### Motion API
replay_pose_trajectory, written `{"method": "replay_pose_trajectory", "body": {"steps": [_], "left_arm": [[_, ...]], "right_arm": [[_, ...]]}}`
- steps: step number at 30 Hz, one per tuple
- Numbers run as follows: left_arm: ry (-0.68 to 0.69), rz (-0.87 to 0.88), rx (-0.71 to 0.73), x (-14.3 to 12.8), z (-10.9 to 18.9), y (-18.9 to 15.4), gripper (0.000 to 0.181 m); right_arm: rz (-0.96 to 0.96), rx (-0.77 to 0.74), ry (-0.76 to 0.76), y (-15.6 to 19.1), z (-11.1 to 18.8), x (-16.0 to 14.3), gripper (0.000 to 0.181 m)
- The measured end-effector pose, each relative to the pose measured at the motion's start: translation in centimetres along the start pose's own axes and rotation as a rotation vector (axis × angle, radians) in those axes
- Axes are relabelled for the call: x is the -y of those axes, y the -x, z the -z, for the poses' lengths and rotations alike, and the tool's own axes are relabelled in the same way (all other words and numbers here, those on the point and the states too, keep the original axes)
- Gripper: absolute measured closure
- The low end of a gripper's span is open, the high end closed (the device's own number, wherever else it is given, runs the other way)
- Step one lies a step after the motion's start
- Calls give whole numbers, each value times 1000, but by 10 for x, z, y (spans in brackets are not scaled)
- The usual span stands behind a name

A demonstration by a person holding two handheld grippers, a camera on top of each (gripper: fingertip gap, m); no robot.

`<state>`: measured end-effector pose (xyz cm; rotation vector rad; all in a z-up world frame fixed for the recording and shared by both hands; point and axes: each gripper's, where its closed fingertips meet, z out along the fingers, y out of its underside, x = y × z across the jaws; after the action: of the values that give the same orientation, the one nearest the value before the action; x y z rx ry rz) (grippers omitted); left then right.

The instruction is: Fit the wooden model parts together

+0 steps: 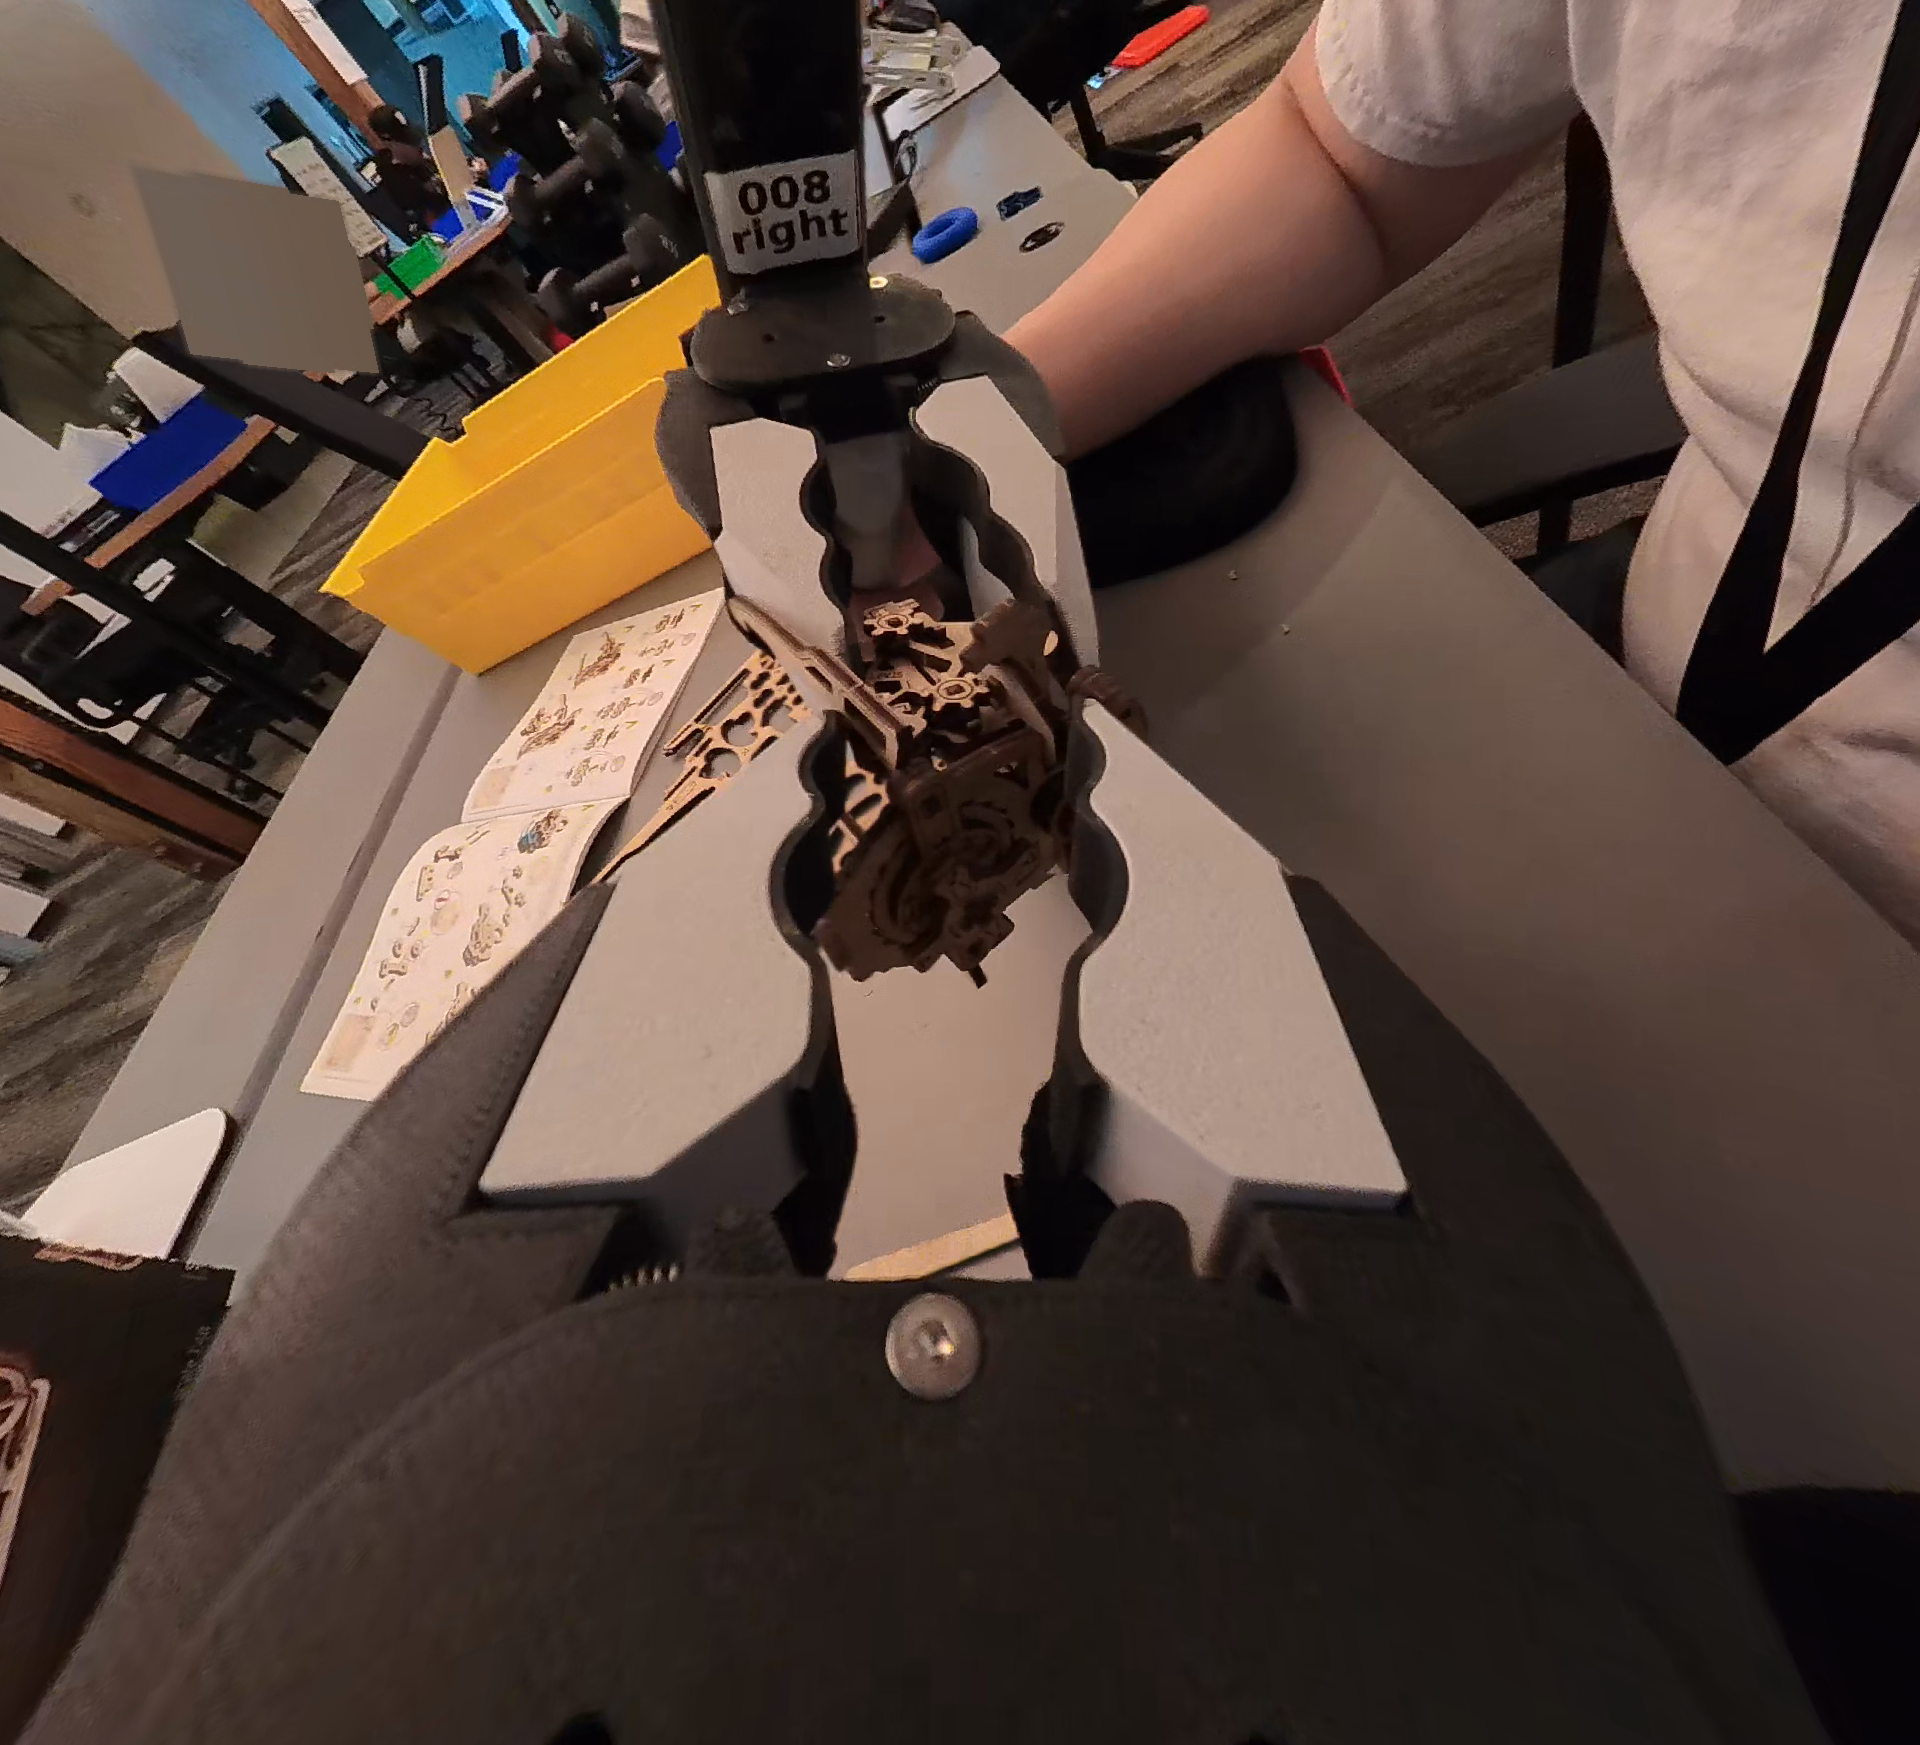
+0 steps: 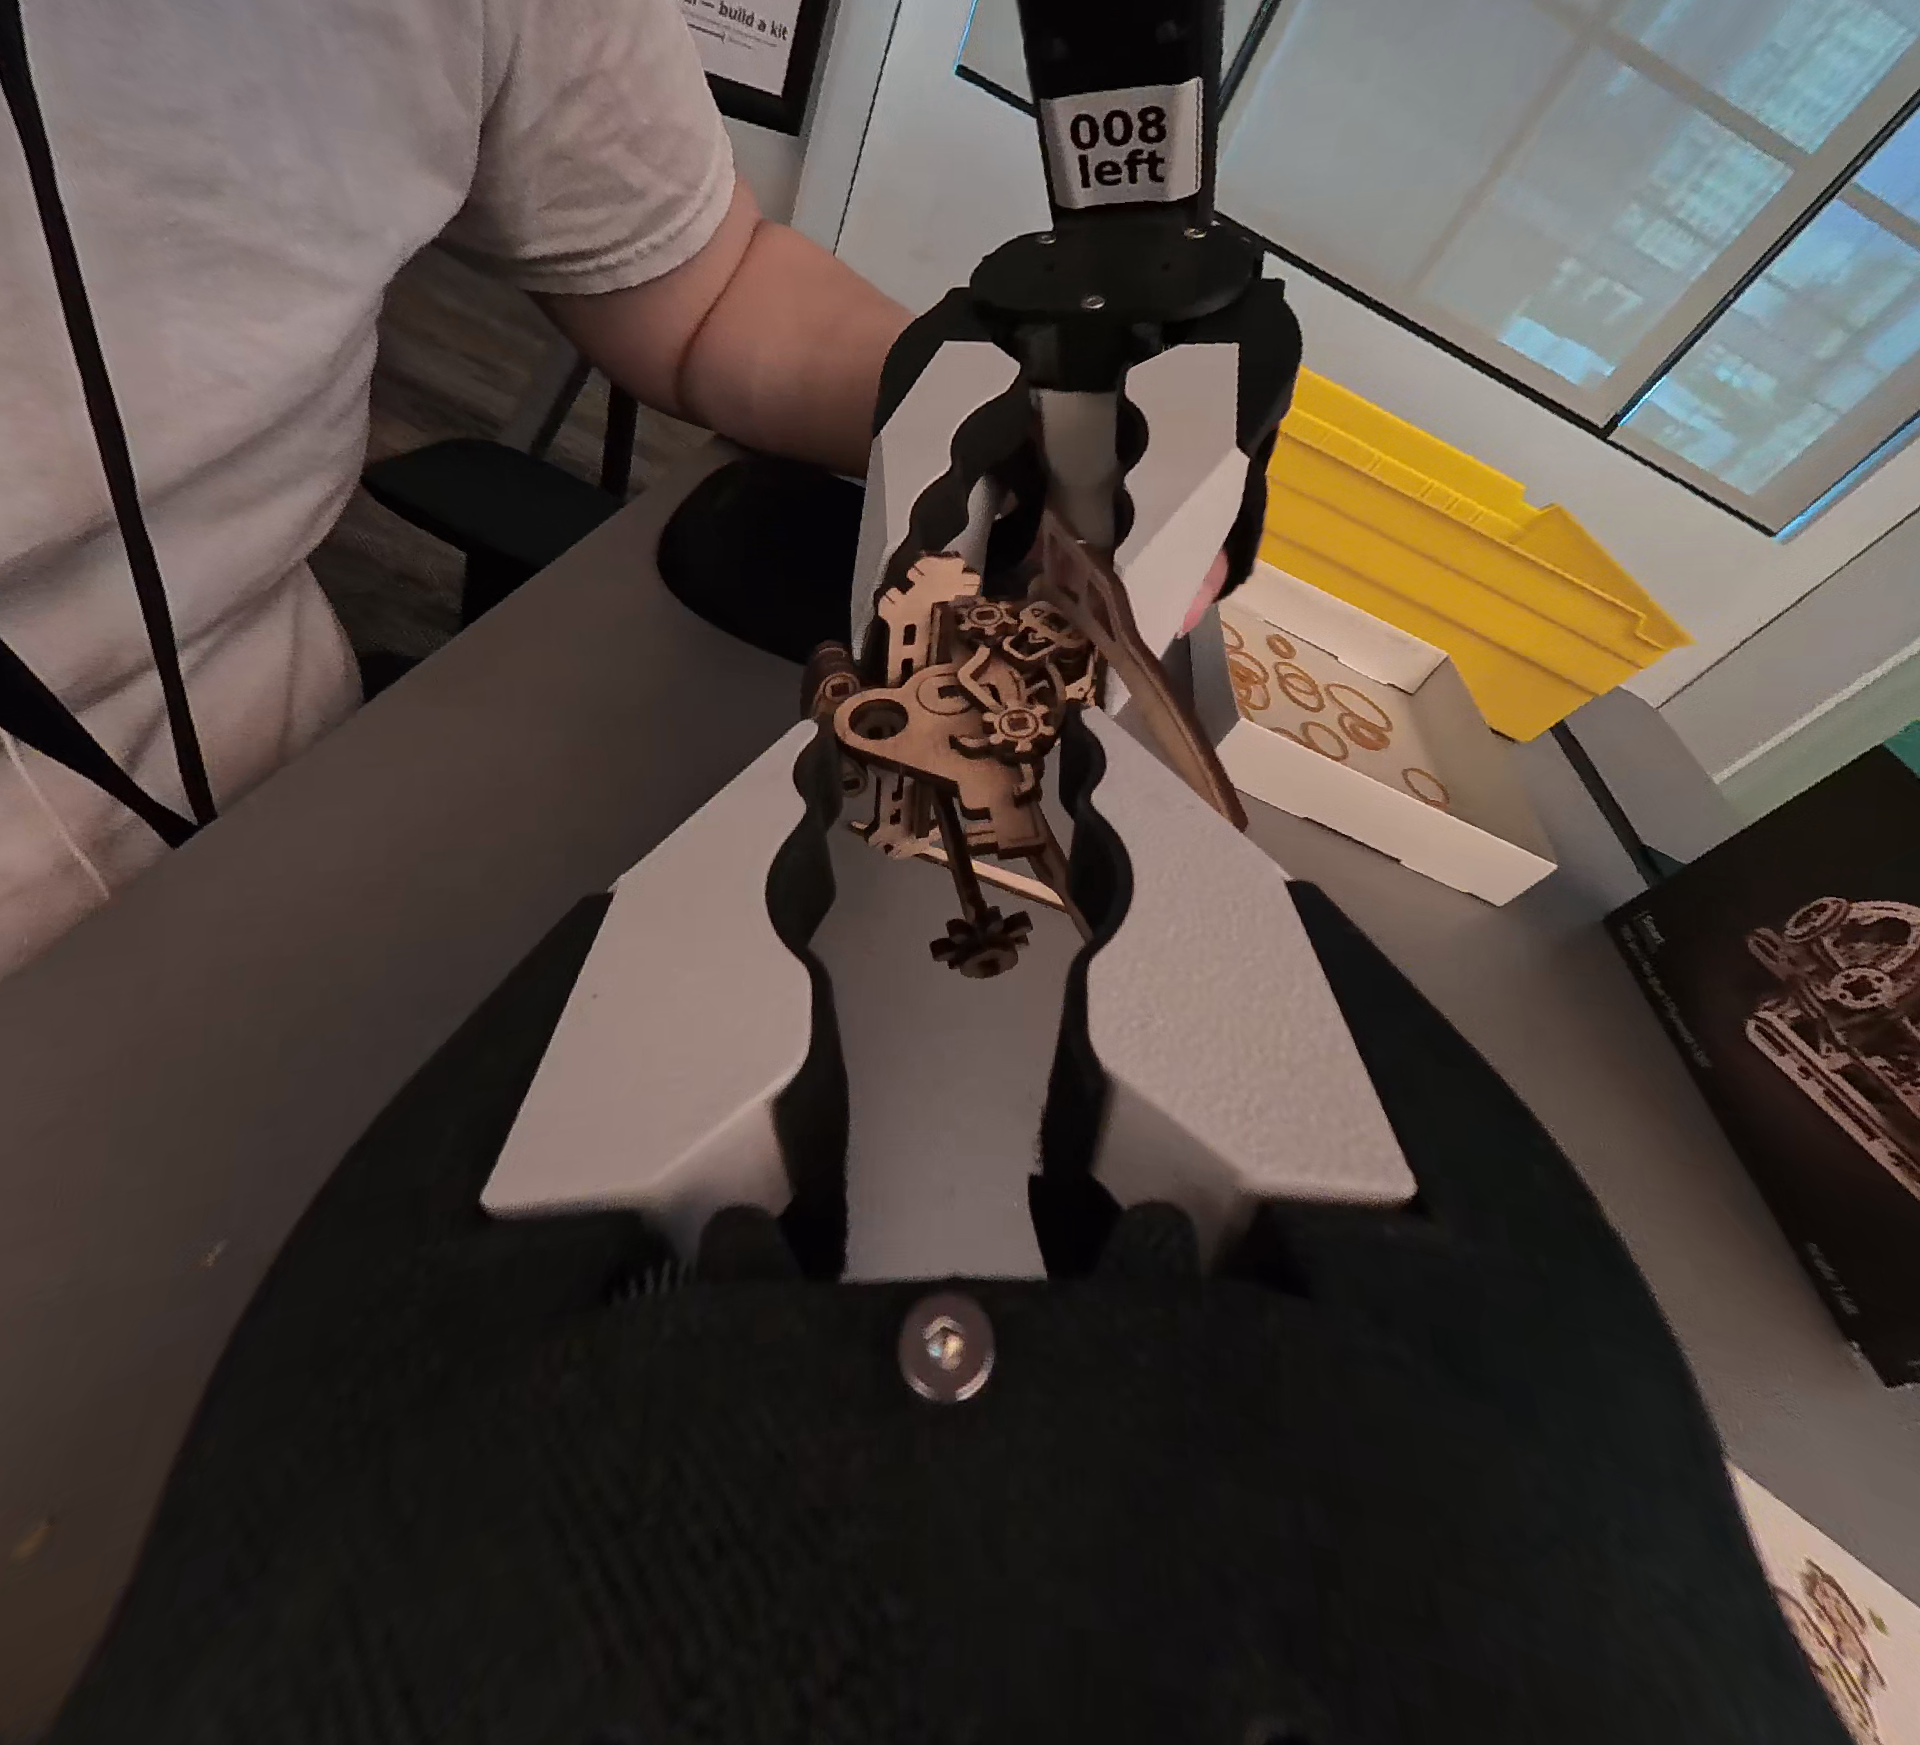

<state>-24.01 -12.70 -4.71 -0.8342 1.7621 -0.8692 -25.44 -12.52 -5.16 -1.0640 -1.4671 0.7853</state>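
Observation:
A brown wooden model (image 1: pixel 940 822) made of gears and laser-cut plates hangs above the grey table (image 1: pixel 1455 864). My left gripper (image 1: pixel 951 729) is shut on its near end. My right gripper (image 1: pixel 914 615) comes from the opposite side, and its tips close around the model's gear end. In the right wrist view, my right gripper (image 2: pixel 951 739) is shut on the model (image 2: pixel 935 739), with the left gripper (image 2: pixel 1029 615) facing it. A flat wooden strip (image 2: pixel 1164 687) sticks out sideways from the model. A small gear on a shaft (image 2: pixel 977 942) hangs below it.
On the table lie an open instruction booklet (image 1: pixel 520 812) and a cut-out wooden parts sheet (image 1: pixel 727 739). A yellow bin (image 1: pixel 540 500) stands behind them. A white tray of rings (image 2: pixel 1351 760) and a black kit box (image 2: pixel 1818 1020) lie to one side. A person in a white shirt (image 1: pixel 1662 137) sits at the table's edge.

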Motion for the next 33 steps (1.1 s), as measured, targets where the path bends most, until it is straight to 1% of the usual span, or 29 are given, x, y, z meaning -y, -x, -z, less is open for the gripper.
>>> {"method": "replay_pose_trajectory", "body": {"steps": [5,10,15,25,33], "left_arm": [[29,-18,19,-1,-1,0,142],[35,30,23,2,1,3,144],[55,15,20,-3,0,2,143],[12,7,70,0,2,7,143],[-2,98,60,-4,3,13,141]], "right_arm": [[3,6,-12,-1,2,-1,140],[-19,4,-46,-3,5,2,140],[-3,2,-18,-3,3,-3,140],[22,-35,-22,-7,5,1,140],[37,-69,-10,-11,6,0,140]]}}
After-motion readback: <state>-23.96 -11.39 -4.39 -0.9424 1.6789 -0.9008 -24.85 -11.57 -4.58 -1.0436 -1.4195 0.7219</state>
